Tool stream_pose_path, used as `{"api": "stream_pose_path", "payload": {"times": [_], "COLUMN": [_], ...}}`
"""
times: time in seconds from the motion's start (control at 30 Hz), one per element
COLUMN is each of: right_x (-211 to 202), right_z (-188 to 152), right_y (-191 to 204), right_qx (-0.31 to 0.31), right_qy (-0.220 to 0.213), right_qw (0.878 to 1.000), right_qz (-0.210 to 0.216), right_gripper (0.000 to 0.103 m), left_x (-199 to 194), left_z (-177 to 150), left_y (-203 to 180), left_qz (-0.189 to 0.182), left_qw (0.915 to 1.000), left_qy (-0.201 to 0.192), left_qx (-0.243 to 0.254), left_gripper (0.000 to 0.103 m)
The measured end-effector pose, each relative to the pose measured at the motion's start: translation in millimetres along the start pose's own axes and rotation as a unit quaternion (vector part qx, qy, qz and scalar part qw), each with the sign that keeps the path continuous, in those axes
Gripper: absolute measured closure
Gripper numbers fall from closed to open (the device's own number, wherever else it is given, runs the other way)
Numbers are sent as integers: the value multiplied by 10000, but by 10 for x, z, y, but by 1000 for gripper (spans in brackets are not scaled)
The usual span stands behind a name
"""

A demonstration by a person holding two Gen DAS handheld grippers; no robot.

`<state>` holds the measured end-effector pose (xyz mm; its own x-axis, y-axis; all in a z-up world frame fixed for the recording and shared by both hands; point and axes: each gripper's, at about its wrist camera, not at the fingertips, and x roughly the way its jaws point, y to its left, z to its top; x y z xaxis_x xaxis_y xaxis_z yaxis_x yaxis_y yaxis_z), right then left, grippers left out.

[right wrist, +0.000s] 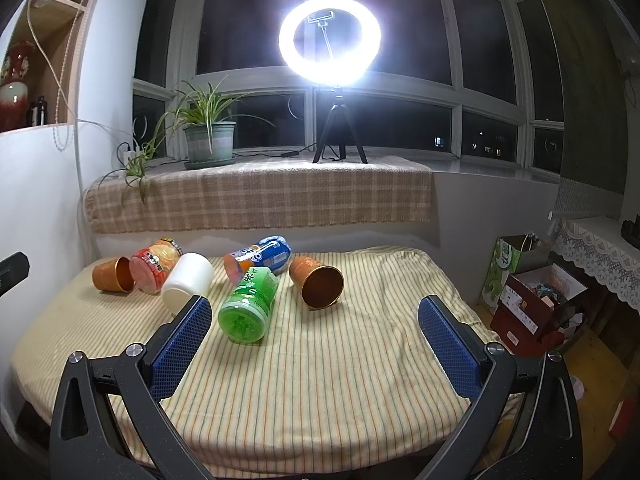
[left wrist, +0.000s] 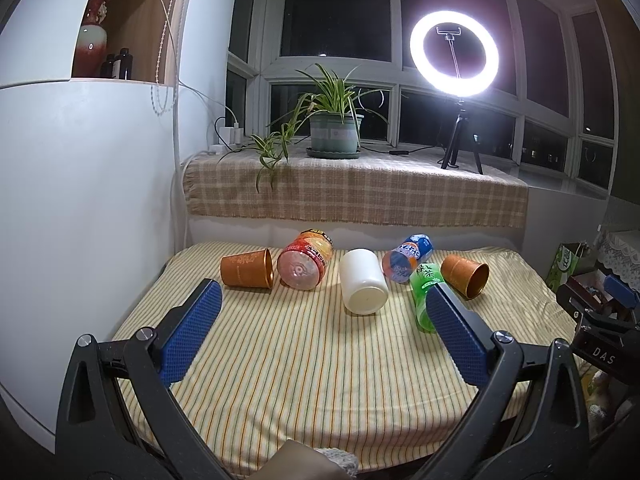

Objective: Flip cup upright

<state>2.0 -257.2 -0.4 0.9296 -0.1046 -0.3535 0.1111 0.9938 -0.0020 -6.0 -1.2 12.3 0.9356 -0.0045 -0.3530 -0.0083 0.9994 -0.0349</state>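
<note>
Several cups lie on their sides on the striped table [left wrist: 280,360]. A copper cup [left wrist: 247,269] lies at the far left, also in the right wrist view [right wrist: 112,275]. A white cup [left wrist: 362,286] [right wrist: 187,280] lies mid-table. Another copper cup [left wrist: 466,275] [right wrist: 318,284] lies at the right, mouth toward me. My left gripper [left wrist: 324,298] is open and empty, above the near table, short of the white cup. My right gripper [right wrist: 314,312] is open and empty, just in front of the right copper cup.
A red-orange bottle [left wrist: 306,260], a blue bottle [left wrist: 408,257] and a green bottle [right wrist: 248,304] lie among the cups. A plaid-covered sill [left wrist: 352,188] with a potted plant [left wrist: 334,130] and ring light [left wrist: 454,54] is behind. Boxes [right wrist: 536,300] stand right of the table.
</note>
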Motion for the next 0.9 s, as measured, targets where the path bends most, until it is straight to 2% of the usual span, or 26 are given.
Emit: {"api": "stream_pose_path", "payload": {"times": [0.9], "right_x": [76], "right_z": [-22], "right_y": [-4], "right_qx": [-8], "right_qy": [38], "right_qw": [10000], "right_qz": [-28], "right_gripper": [0], "left_x": [12], "left_z": [0], "left_y": [-8], "left_qz": [-10], "left_qw": [10000], "left_qy": [28], "left_qx": [-30], "left_gripper": [0]}}
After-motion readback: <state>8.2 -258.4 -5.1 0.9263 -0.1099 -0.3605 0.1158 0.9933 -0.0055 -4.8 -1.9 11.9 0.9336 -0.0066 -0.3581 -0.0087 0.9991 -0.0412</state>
